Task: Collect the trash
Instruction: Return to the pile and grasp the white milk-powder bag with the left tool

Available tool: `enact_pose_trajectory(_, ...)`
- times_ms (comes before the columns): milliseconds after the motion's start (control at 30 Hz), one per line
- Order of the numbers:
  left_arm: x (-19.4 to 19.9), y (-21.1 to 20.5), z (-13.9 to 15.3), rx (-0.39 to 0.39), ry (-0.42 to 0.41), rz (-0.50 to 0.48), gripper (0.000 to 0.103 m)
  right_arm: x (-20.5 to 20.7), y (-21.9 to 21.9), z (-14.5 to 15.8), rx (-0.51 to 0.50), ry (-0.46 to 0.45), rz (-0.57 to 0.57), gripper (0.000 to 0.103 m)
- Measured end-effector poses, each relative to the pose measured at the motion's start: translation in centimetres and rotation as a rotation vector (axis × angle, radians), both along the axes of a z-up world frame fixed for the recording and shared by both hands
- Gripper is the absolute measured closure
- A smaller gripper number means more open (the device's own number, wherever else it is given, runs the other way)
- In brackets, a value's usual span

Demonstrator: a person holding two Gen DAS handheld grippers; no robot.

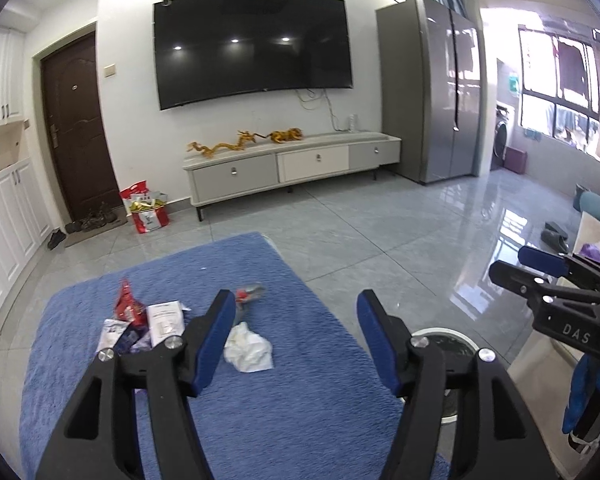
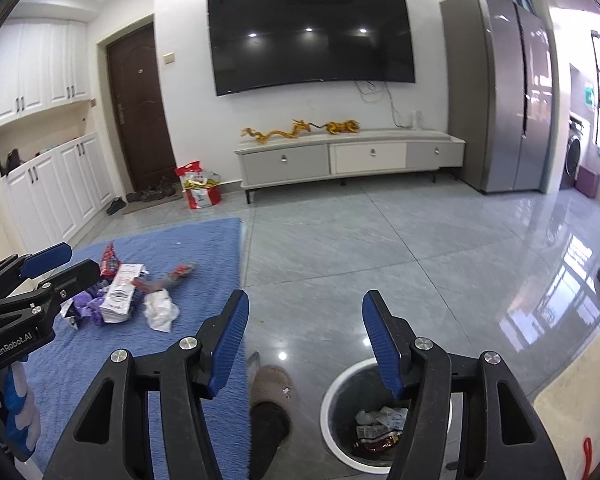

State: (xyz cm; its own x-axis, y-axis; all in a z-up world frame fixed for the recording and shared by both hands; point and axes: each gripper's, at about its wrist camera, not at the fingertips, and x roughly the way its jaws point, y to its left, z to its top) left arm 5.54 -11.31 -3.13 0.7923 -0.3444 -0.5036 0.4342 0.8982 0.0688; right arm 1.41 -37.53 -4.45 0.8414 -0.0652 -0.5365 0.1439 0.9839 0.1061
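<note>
White letters "DAS" stand on the black body of the right tongs [image 1: 540, 266] at the right edge of the left wrist view, and "GenRobot.AI" on the black body of the left tongs [image 2: 56, 264] at the left edge of the right wrist view.

blue rug [image 1: 300, 408] on tiled floor [image 1: 380, 232]; wrappers [image 1: 140, 320], tissue [image 1: 248, 346] atop.
</note>
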Motion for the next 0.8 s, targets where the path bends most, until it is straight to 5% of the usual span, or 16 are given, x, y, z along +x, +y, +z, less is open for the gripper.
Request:
enact_pose_trajectory(433, -1.2, 7.0, 0.9, -0.066, -0.052, 0.098, 0.041, 0.0, 6.6, 3.4, -0.091, -0.026, 0.083, 0.041)
enact_pose_trajectory(800, -2.1, 18.1, 1.9, -0.139, -0.098, 0.256, 0.041, -1.2, 12.0, 6.8, -0.163, -0.072, 0.164, 0.036)
